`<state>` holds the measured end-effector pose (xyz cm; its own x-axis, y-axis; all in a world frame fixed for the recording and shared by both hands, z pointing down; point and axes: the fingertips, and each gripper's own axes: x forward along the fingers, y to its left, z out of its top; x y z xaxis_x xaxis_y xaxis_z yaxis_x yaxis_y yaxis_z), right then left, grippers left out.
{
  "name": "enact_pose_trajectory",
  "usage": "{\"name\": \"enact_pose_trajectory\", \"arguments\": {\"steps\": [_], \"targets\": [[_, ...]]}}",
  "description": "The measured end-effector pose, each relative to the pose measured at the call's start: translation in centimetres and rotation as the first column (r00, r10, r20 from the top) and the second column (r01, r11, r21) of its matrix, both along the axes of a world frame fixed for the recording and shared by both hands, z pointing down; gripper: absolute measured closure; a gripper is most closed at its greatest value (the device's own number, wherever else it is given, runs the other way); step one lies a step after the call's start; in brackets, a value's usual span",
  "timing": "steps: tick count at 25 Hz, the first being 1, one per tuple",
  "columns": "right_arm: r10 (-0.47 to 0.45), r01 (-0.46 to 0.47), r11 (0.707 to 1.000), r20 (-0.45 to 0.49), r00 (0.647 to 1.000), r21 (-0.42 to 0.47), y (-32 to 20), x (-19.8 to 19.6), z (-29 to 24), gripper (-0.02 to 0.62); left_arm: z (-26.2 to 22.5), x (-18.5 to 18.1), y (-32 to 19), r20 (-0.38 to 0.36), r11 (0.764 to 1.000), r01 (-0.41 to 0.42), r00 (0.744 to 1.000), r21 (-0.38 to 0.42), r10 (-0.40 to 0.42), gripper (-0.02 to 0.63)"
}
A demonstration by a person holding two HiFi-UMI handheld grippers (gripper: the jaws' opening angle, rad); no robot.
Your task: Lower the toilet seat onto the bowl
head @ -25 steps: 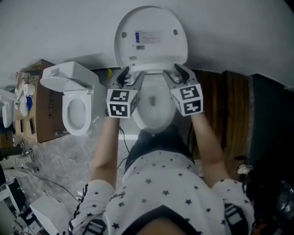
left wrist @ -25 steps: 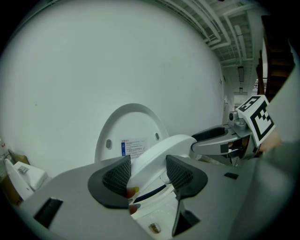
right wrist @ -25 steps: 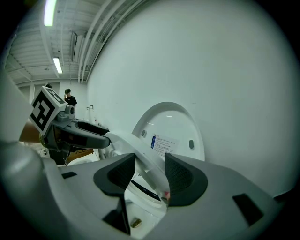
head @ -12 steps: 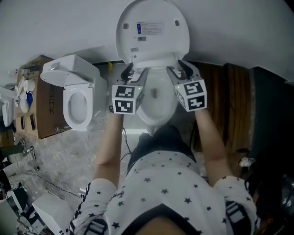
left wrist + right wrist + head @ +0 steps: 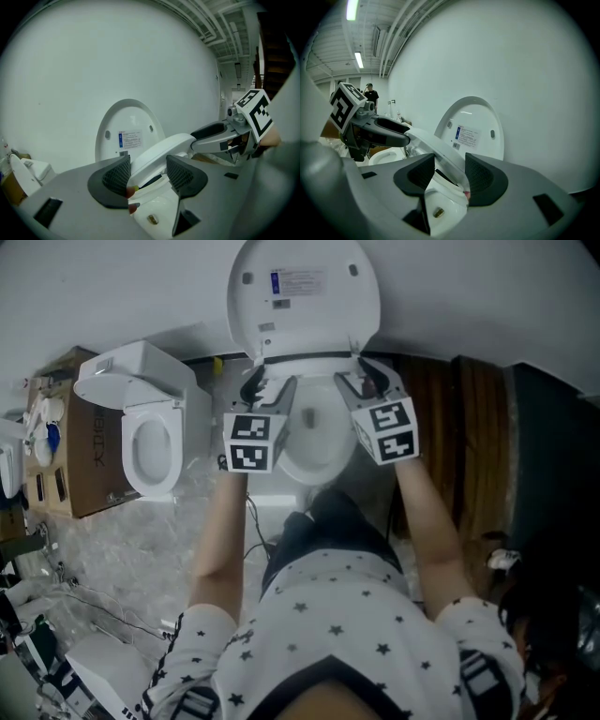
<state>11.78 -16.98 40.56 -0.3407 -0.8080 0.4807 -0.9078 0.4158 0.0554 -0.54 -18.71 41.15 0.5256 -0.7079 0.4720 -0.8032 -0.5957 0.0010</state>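
A white toilet stands against the wall with its lid [image 5: 305, 296] upright. The toilet seat [image 5: 161, 150] is tilted partway between the lid and the bowl [image 5: 314, 442]. My left gripper [image 5: 258, 388] is shut on the seat's left rim, which runs between its ribbed pads [image 5: 117, 173]. On the opposite rim my right gripper [image 5: 370, 381] is shut, with the seat [image 5: 436, 152] passing between its pads [image 5: 480, 176]. Each gripper view shows the other gripper on the far rim: the right gripper [image 5: 220, 136] and the left gripper [image 5: 379, 131]. Below the jaws lies the bowl's inside [image 5: 440, 206].
A second white toilet [image 5: 145, 427] stands to the left, beside a cardboard box [image 5: 80, 465]. Dark wooden panels [image 5: 469, 446] lean at the right. Cables and plastic sheeting cover the floor at lower left [image 5: 112, 559]. A person [image 5: 370, 96] stands far off down the hall.
Both grippers have moved a little with the seat between them, drawing it away from the upright lid and downward. The grips look the same.
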Motion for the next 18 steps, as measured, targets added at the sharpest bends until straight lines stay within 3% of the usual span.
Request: {"name": "enact_pose_trajectory", "arguments": {"steps": [18], "targets": [[-0.011, 0.010, 0.999, -0.016, 1.000, -0.041, 3.8, -0.6, 1.6, 0.385, 1.7, -0.5, 3.7, 0.023, 1.000, 0.014, 1.000, -0.013, -0.014, 0.379]]}}
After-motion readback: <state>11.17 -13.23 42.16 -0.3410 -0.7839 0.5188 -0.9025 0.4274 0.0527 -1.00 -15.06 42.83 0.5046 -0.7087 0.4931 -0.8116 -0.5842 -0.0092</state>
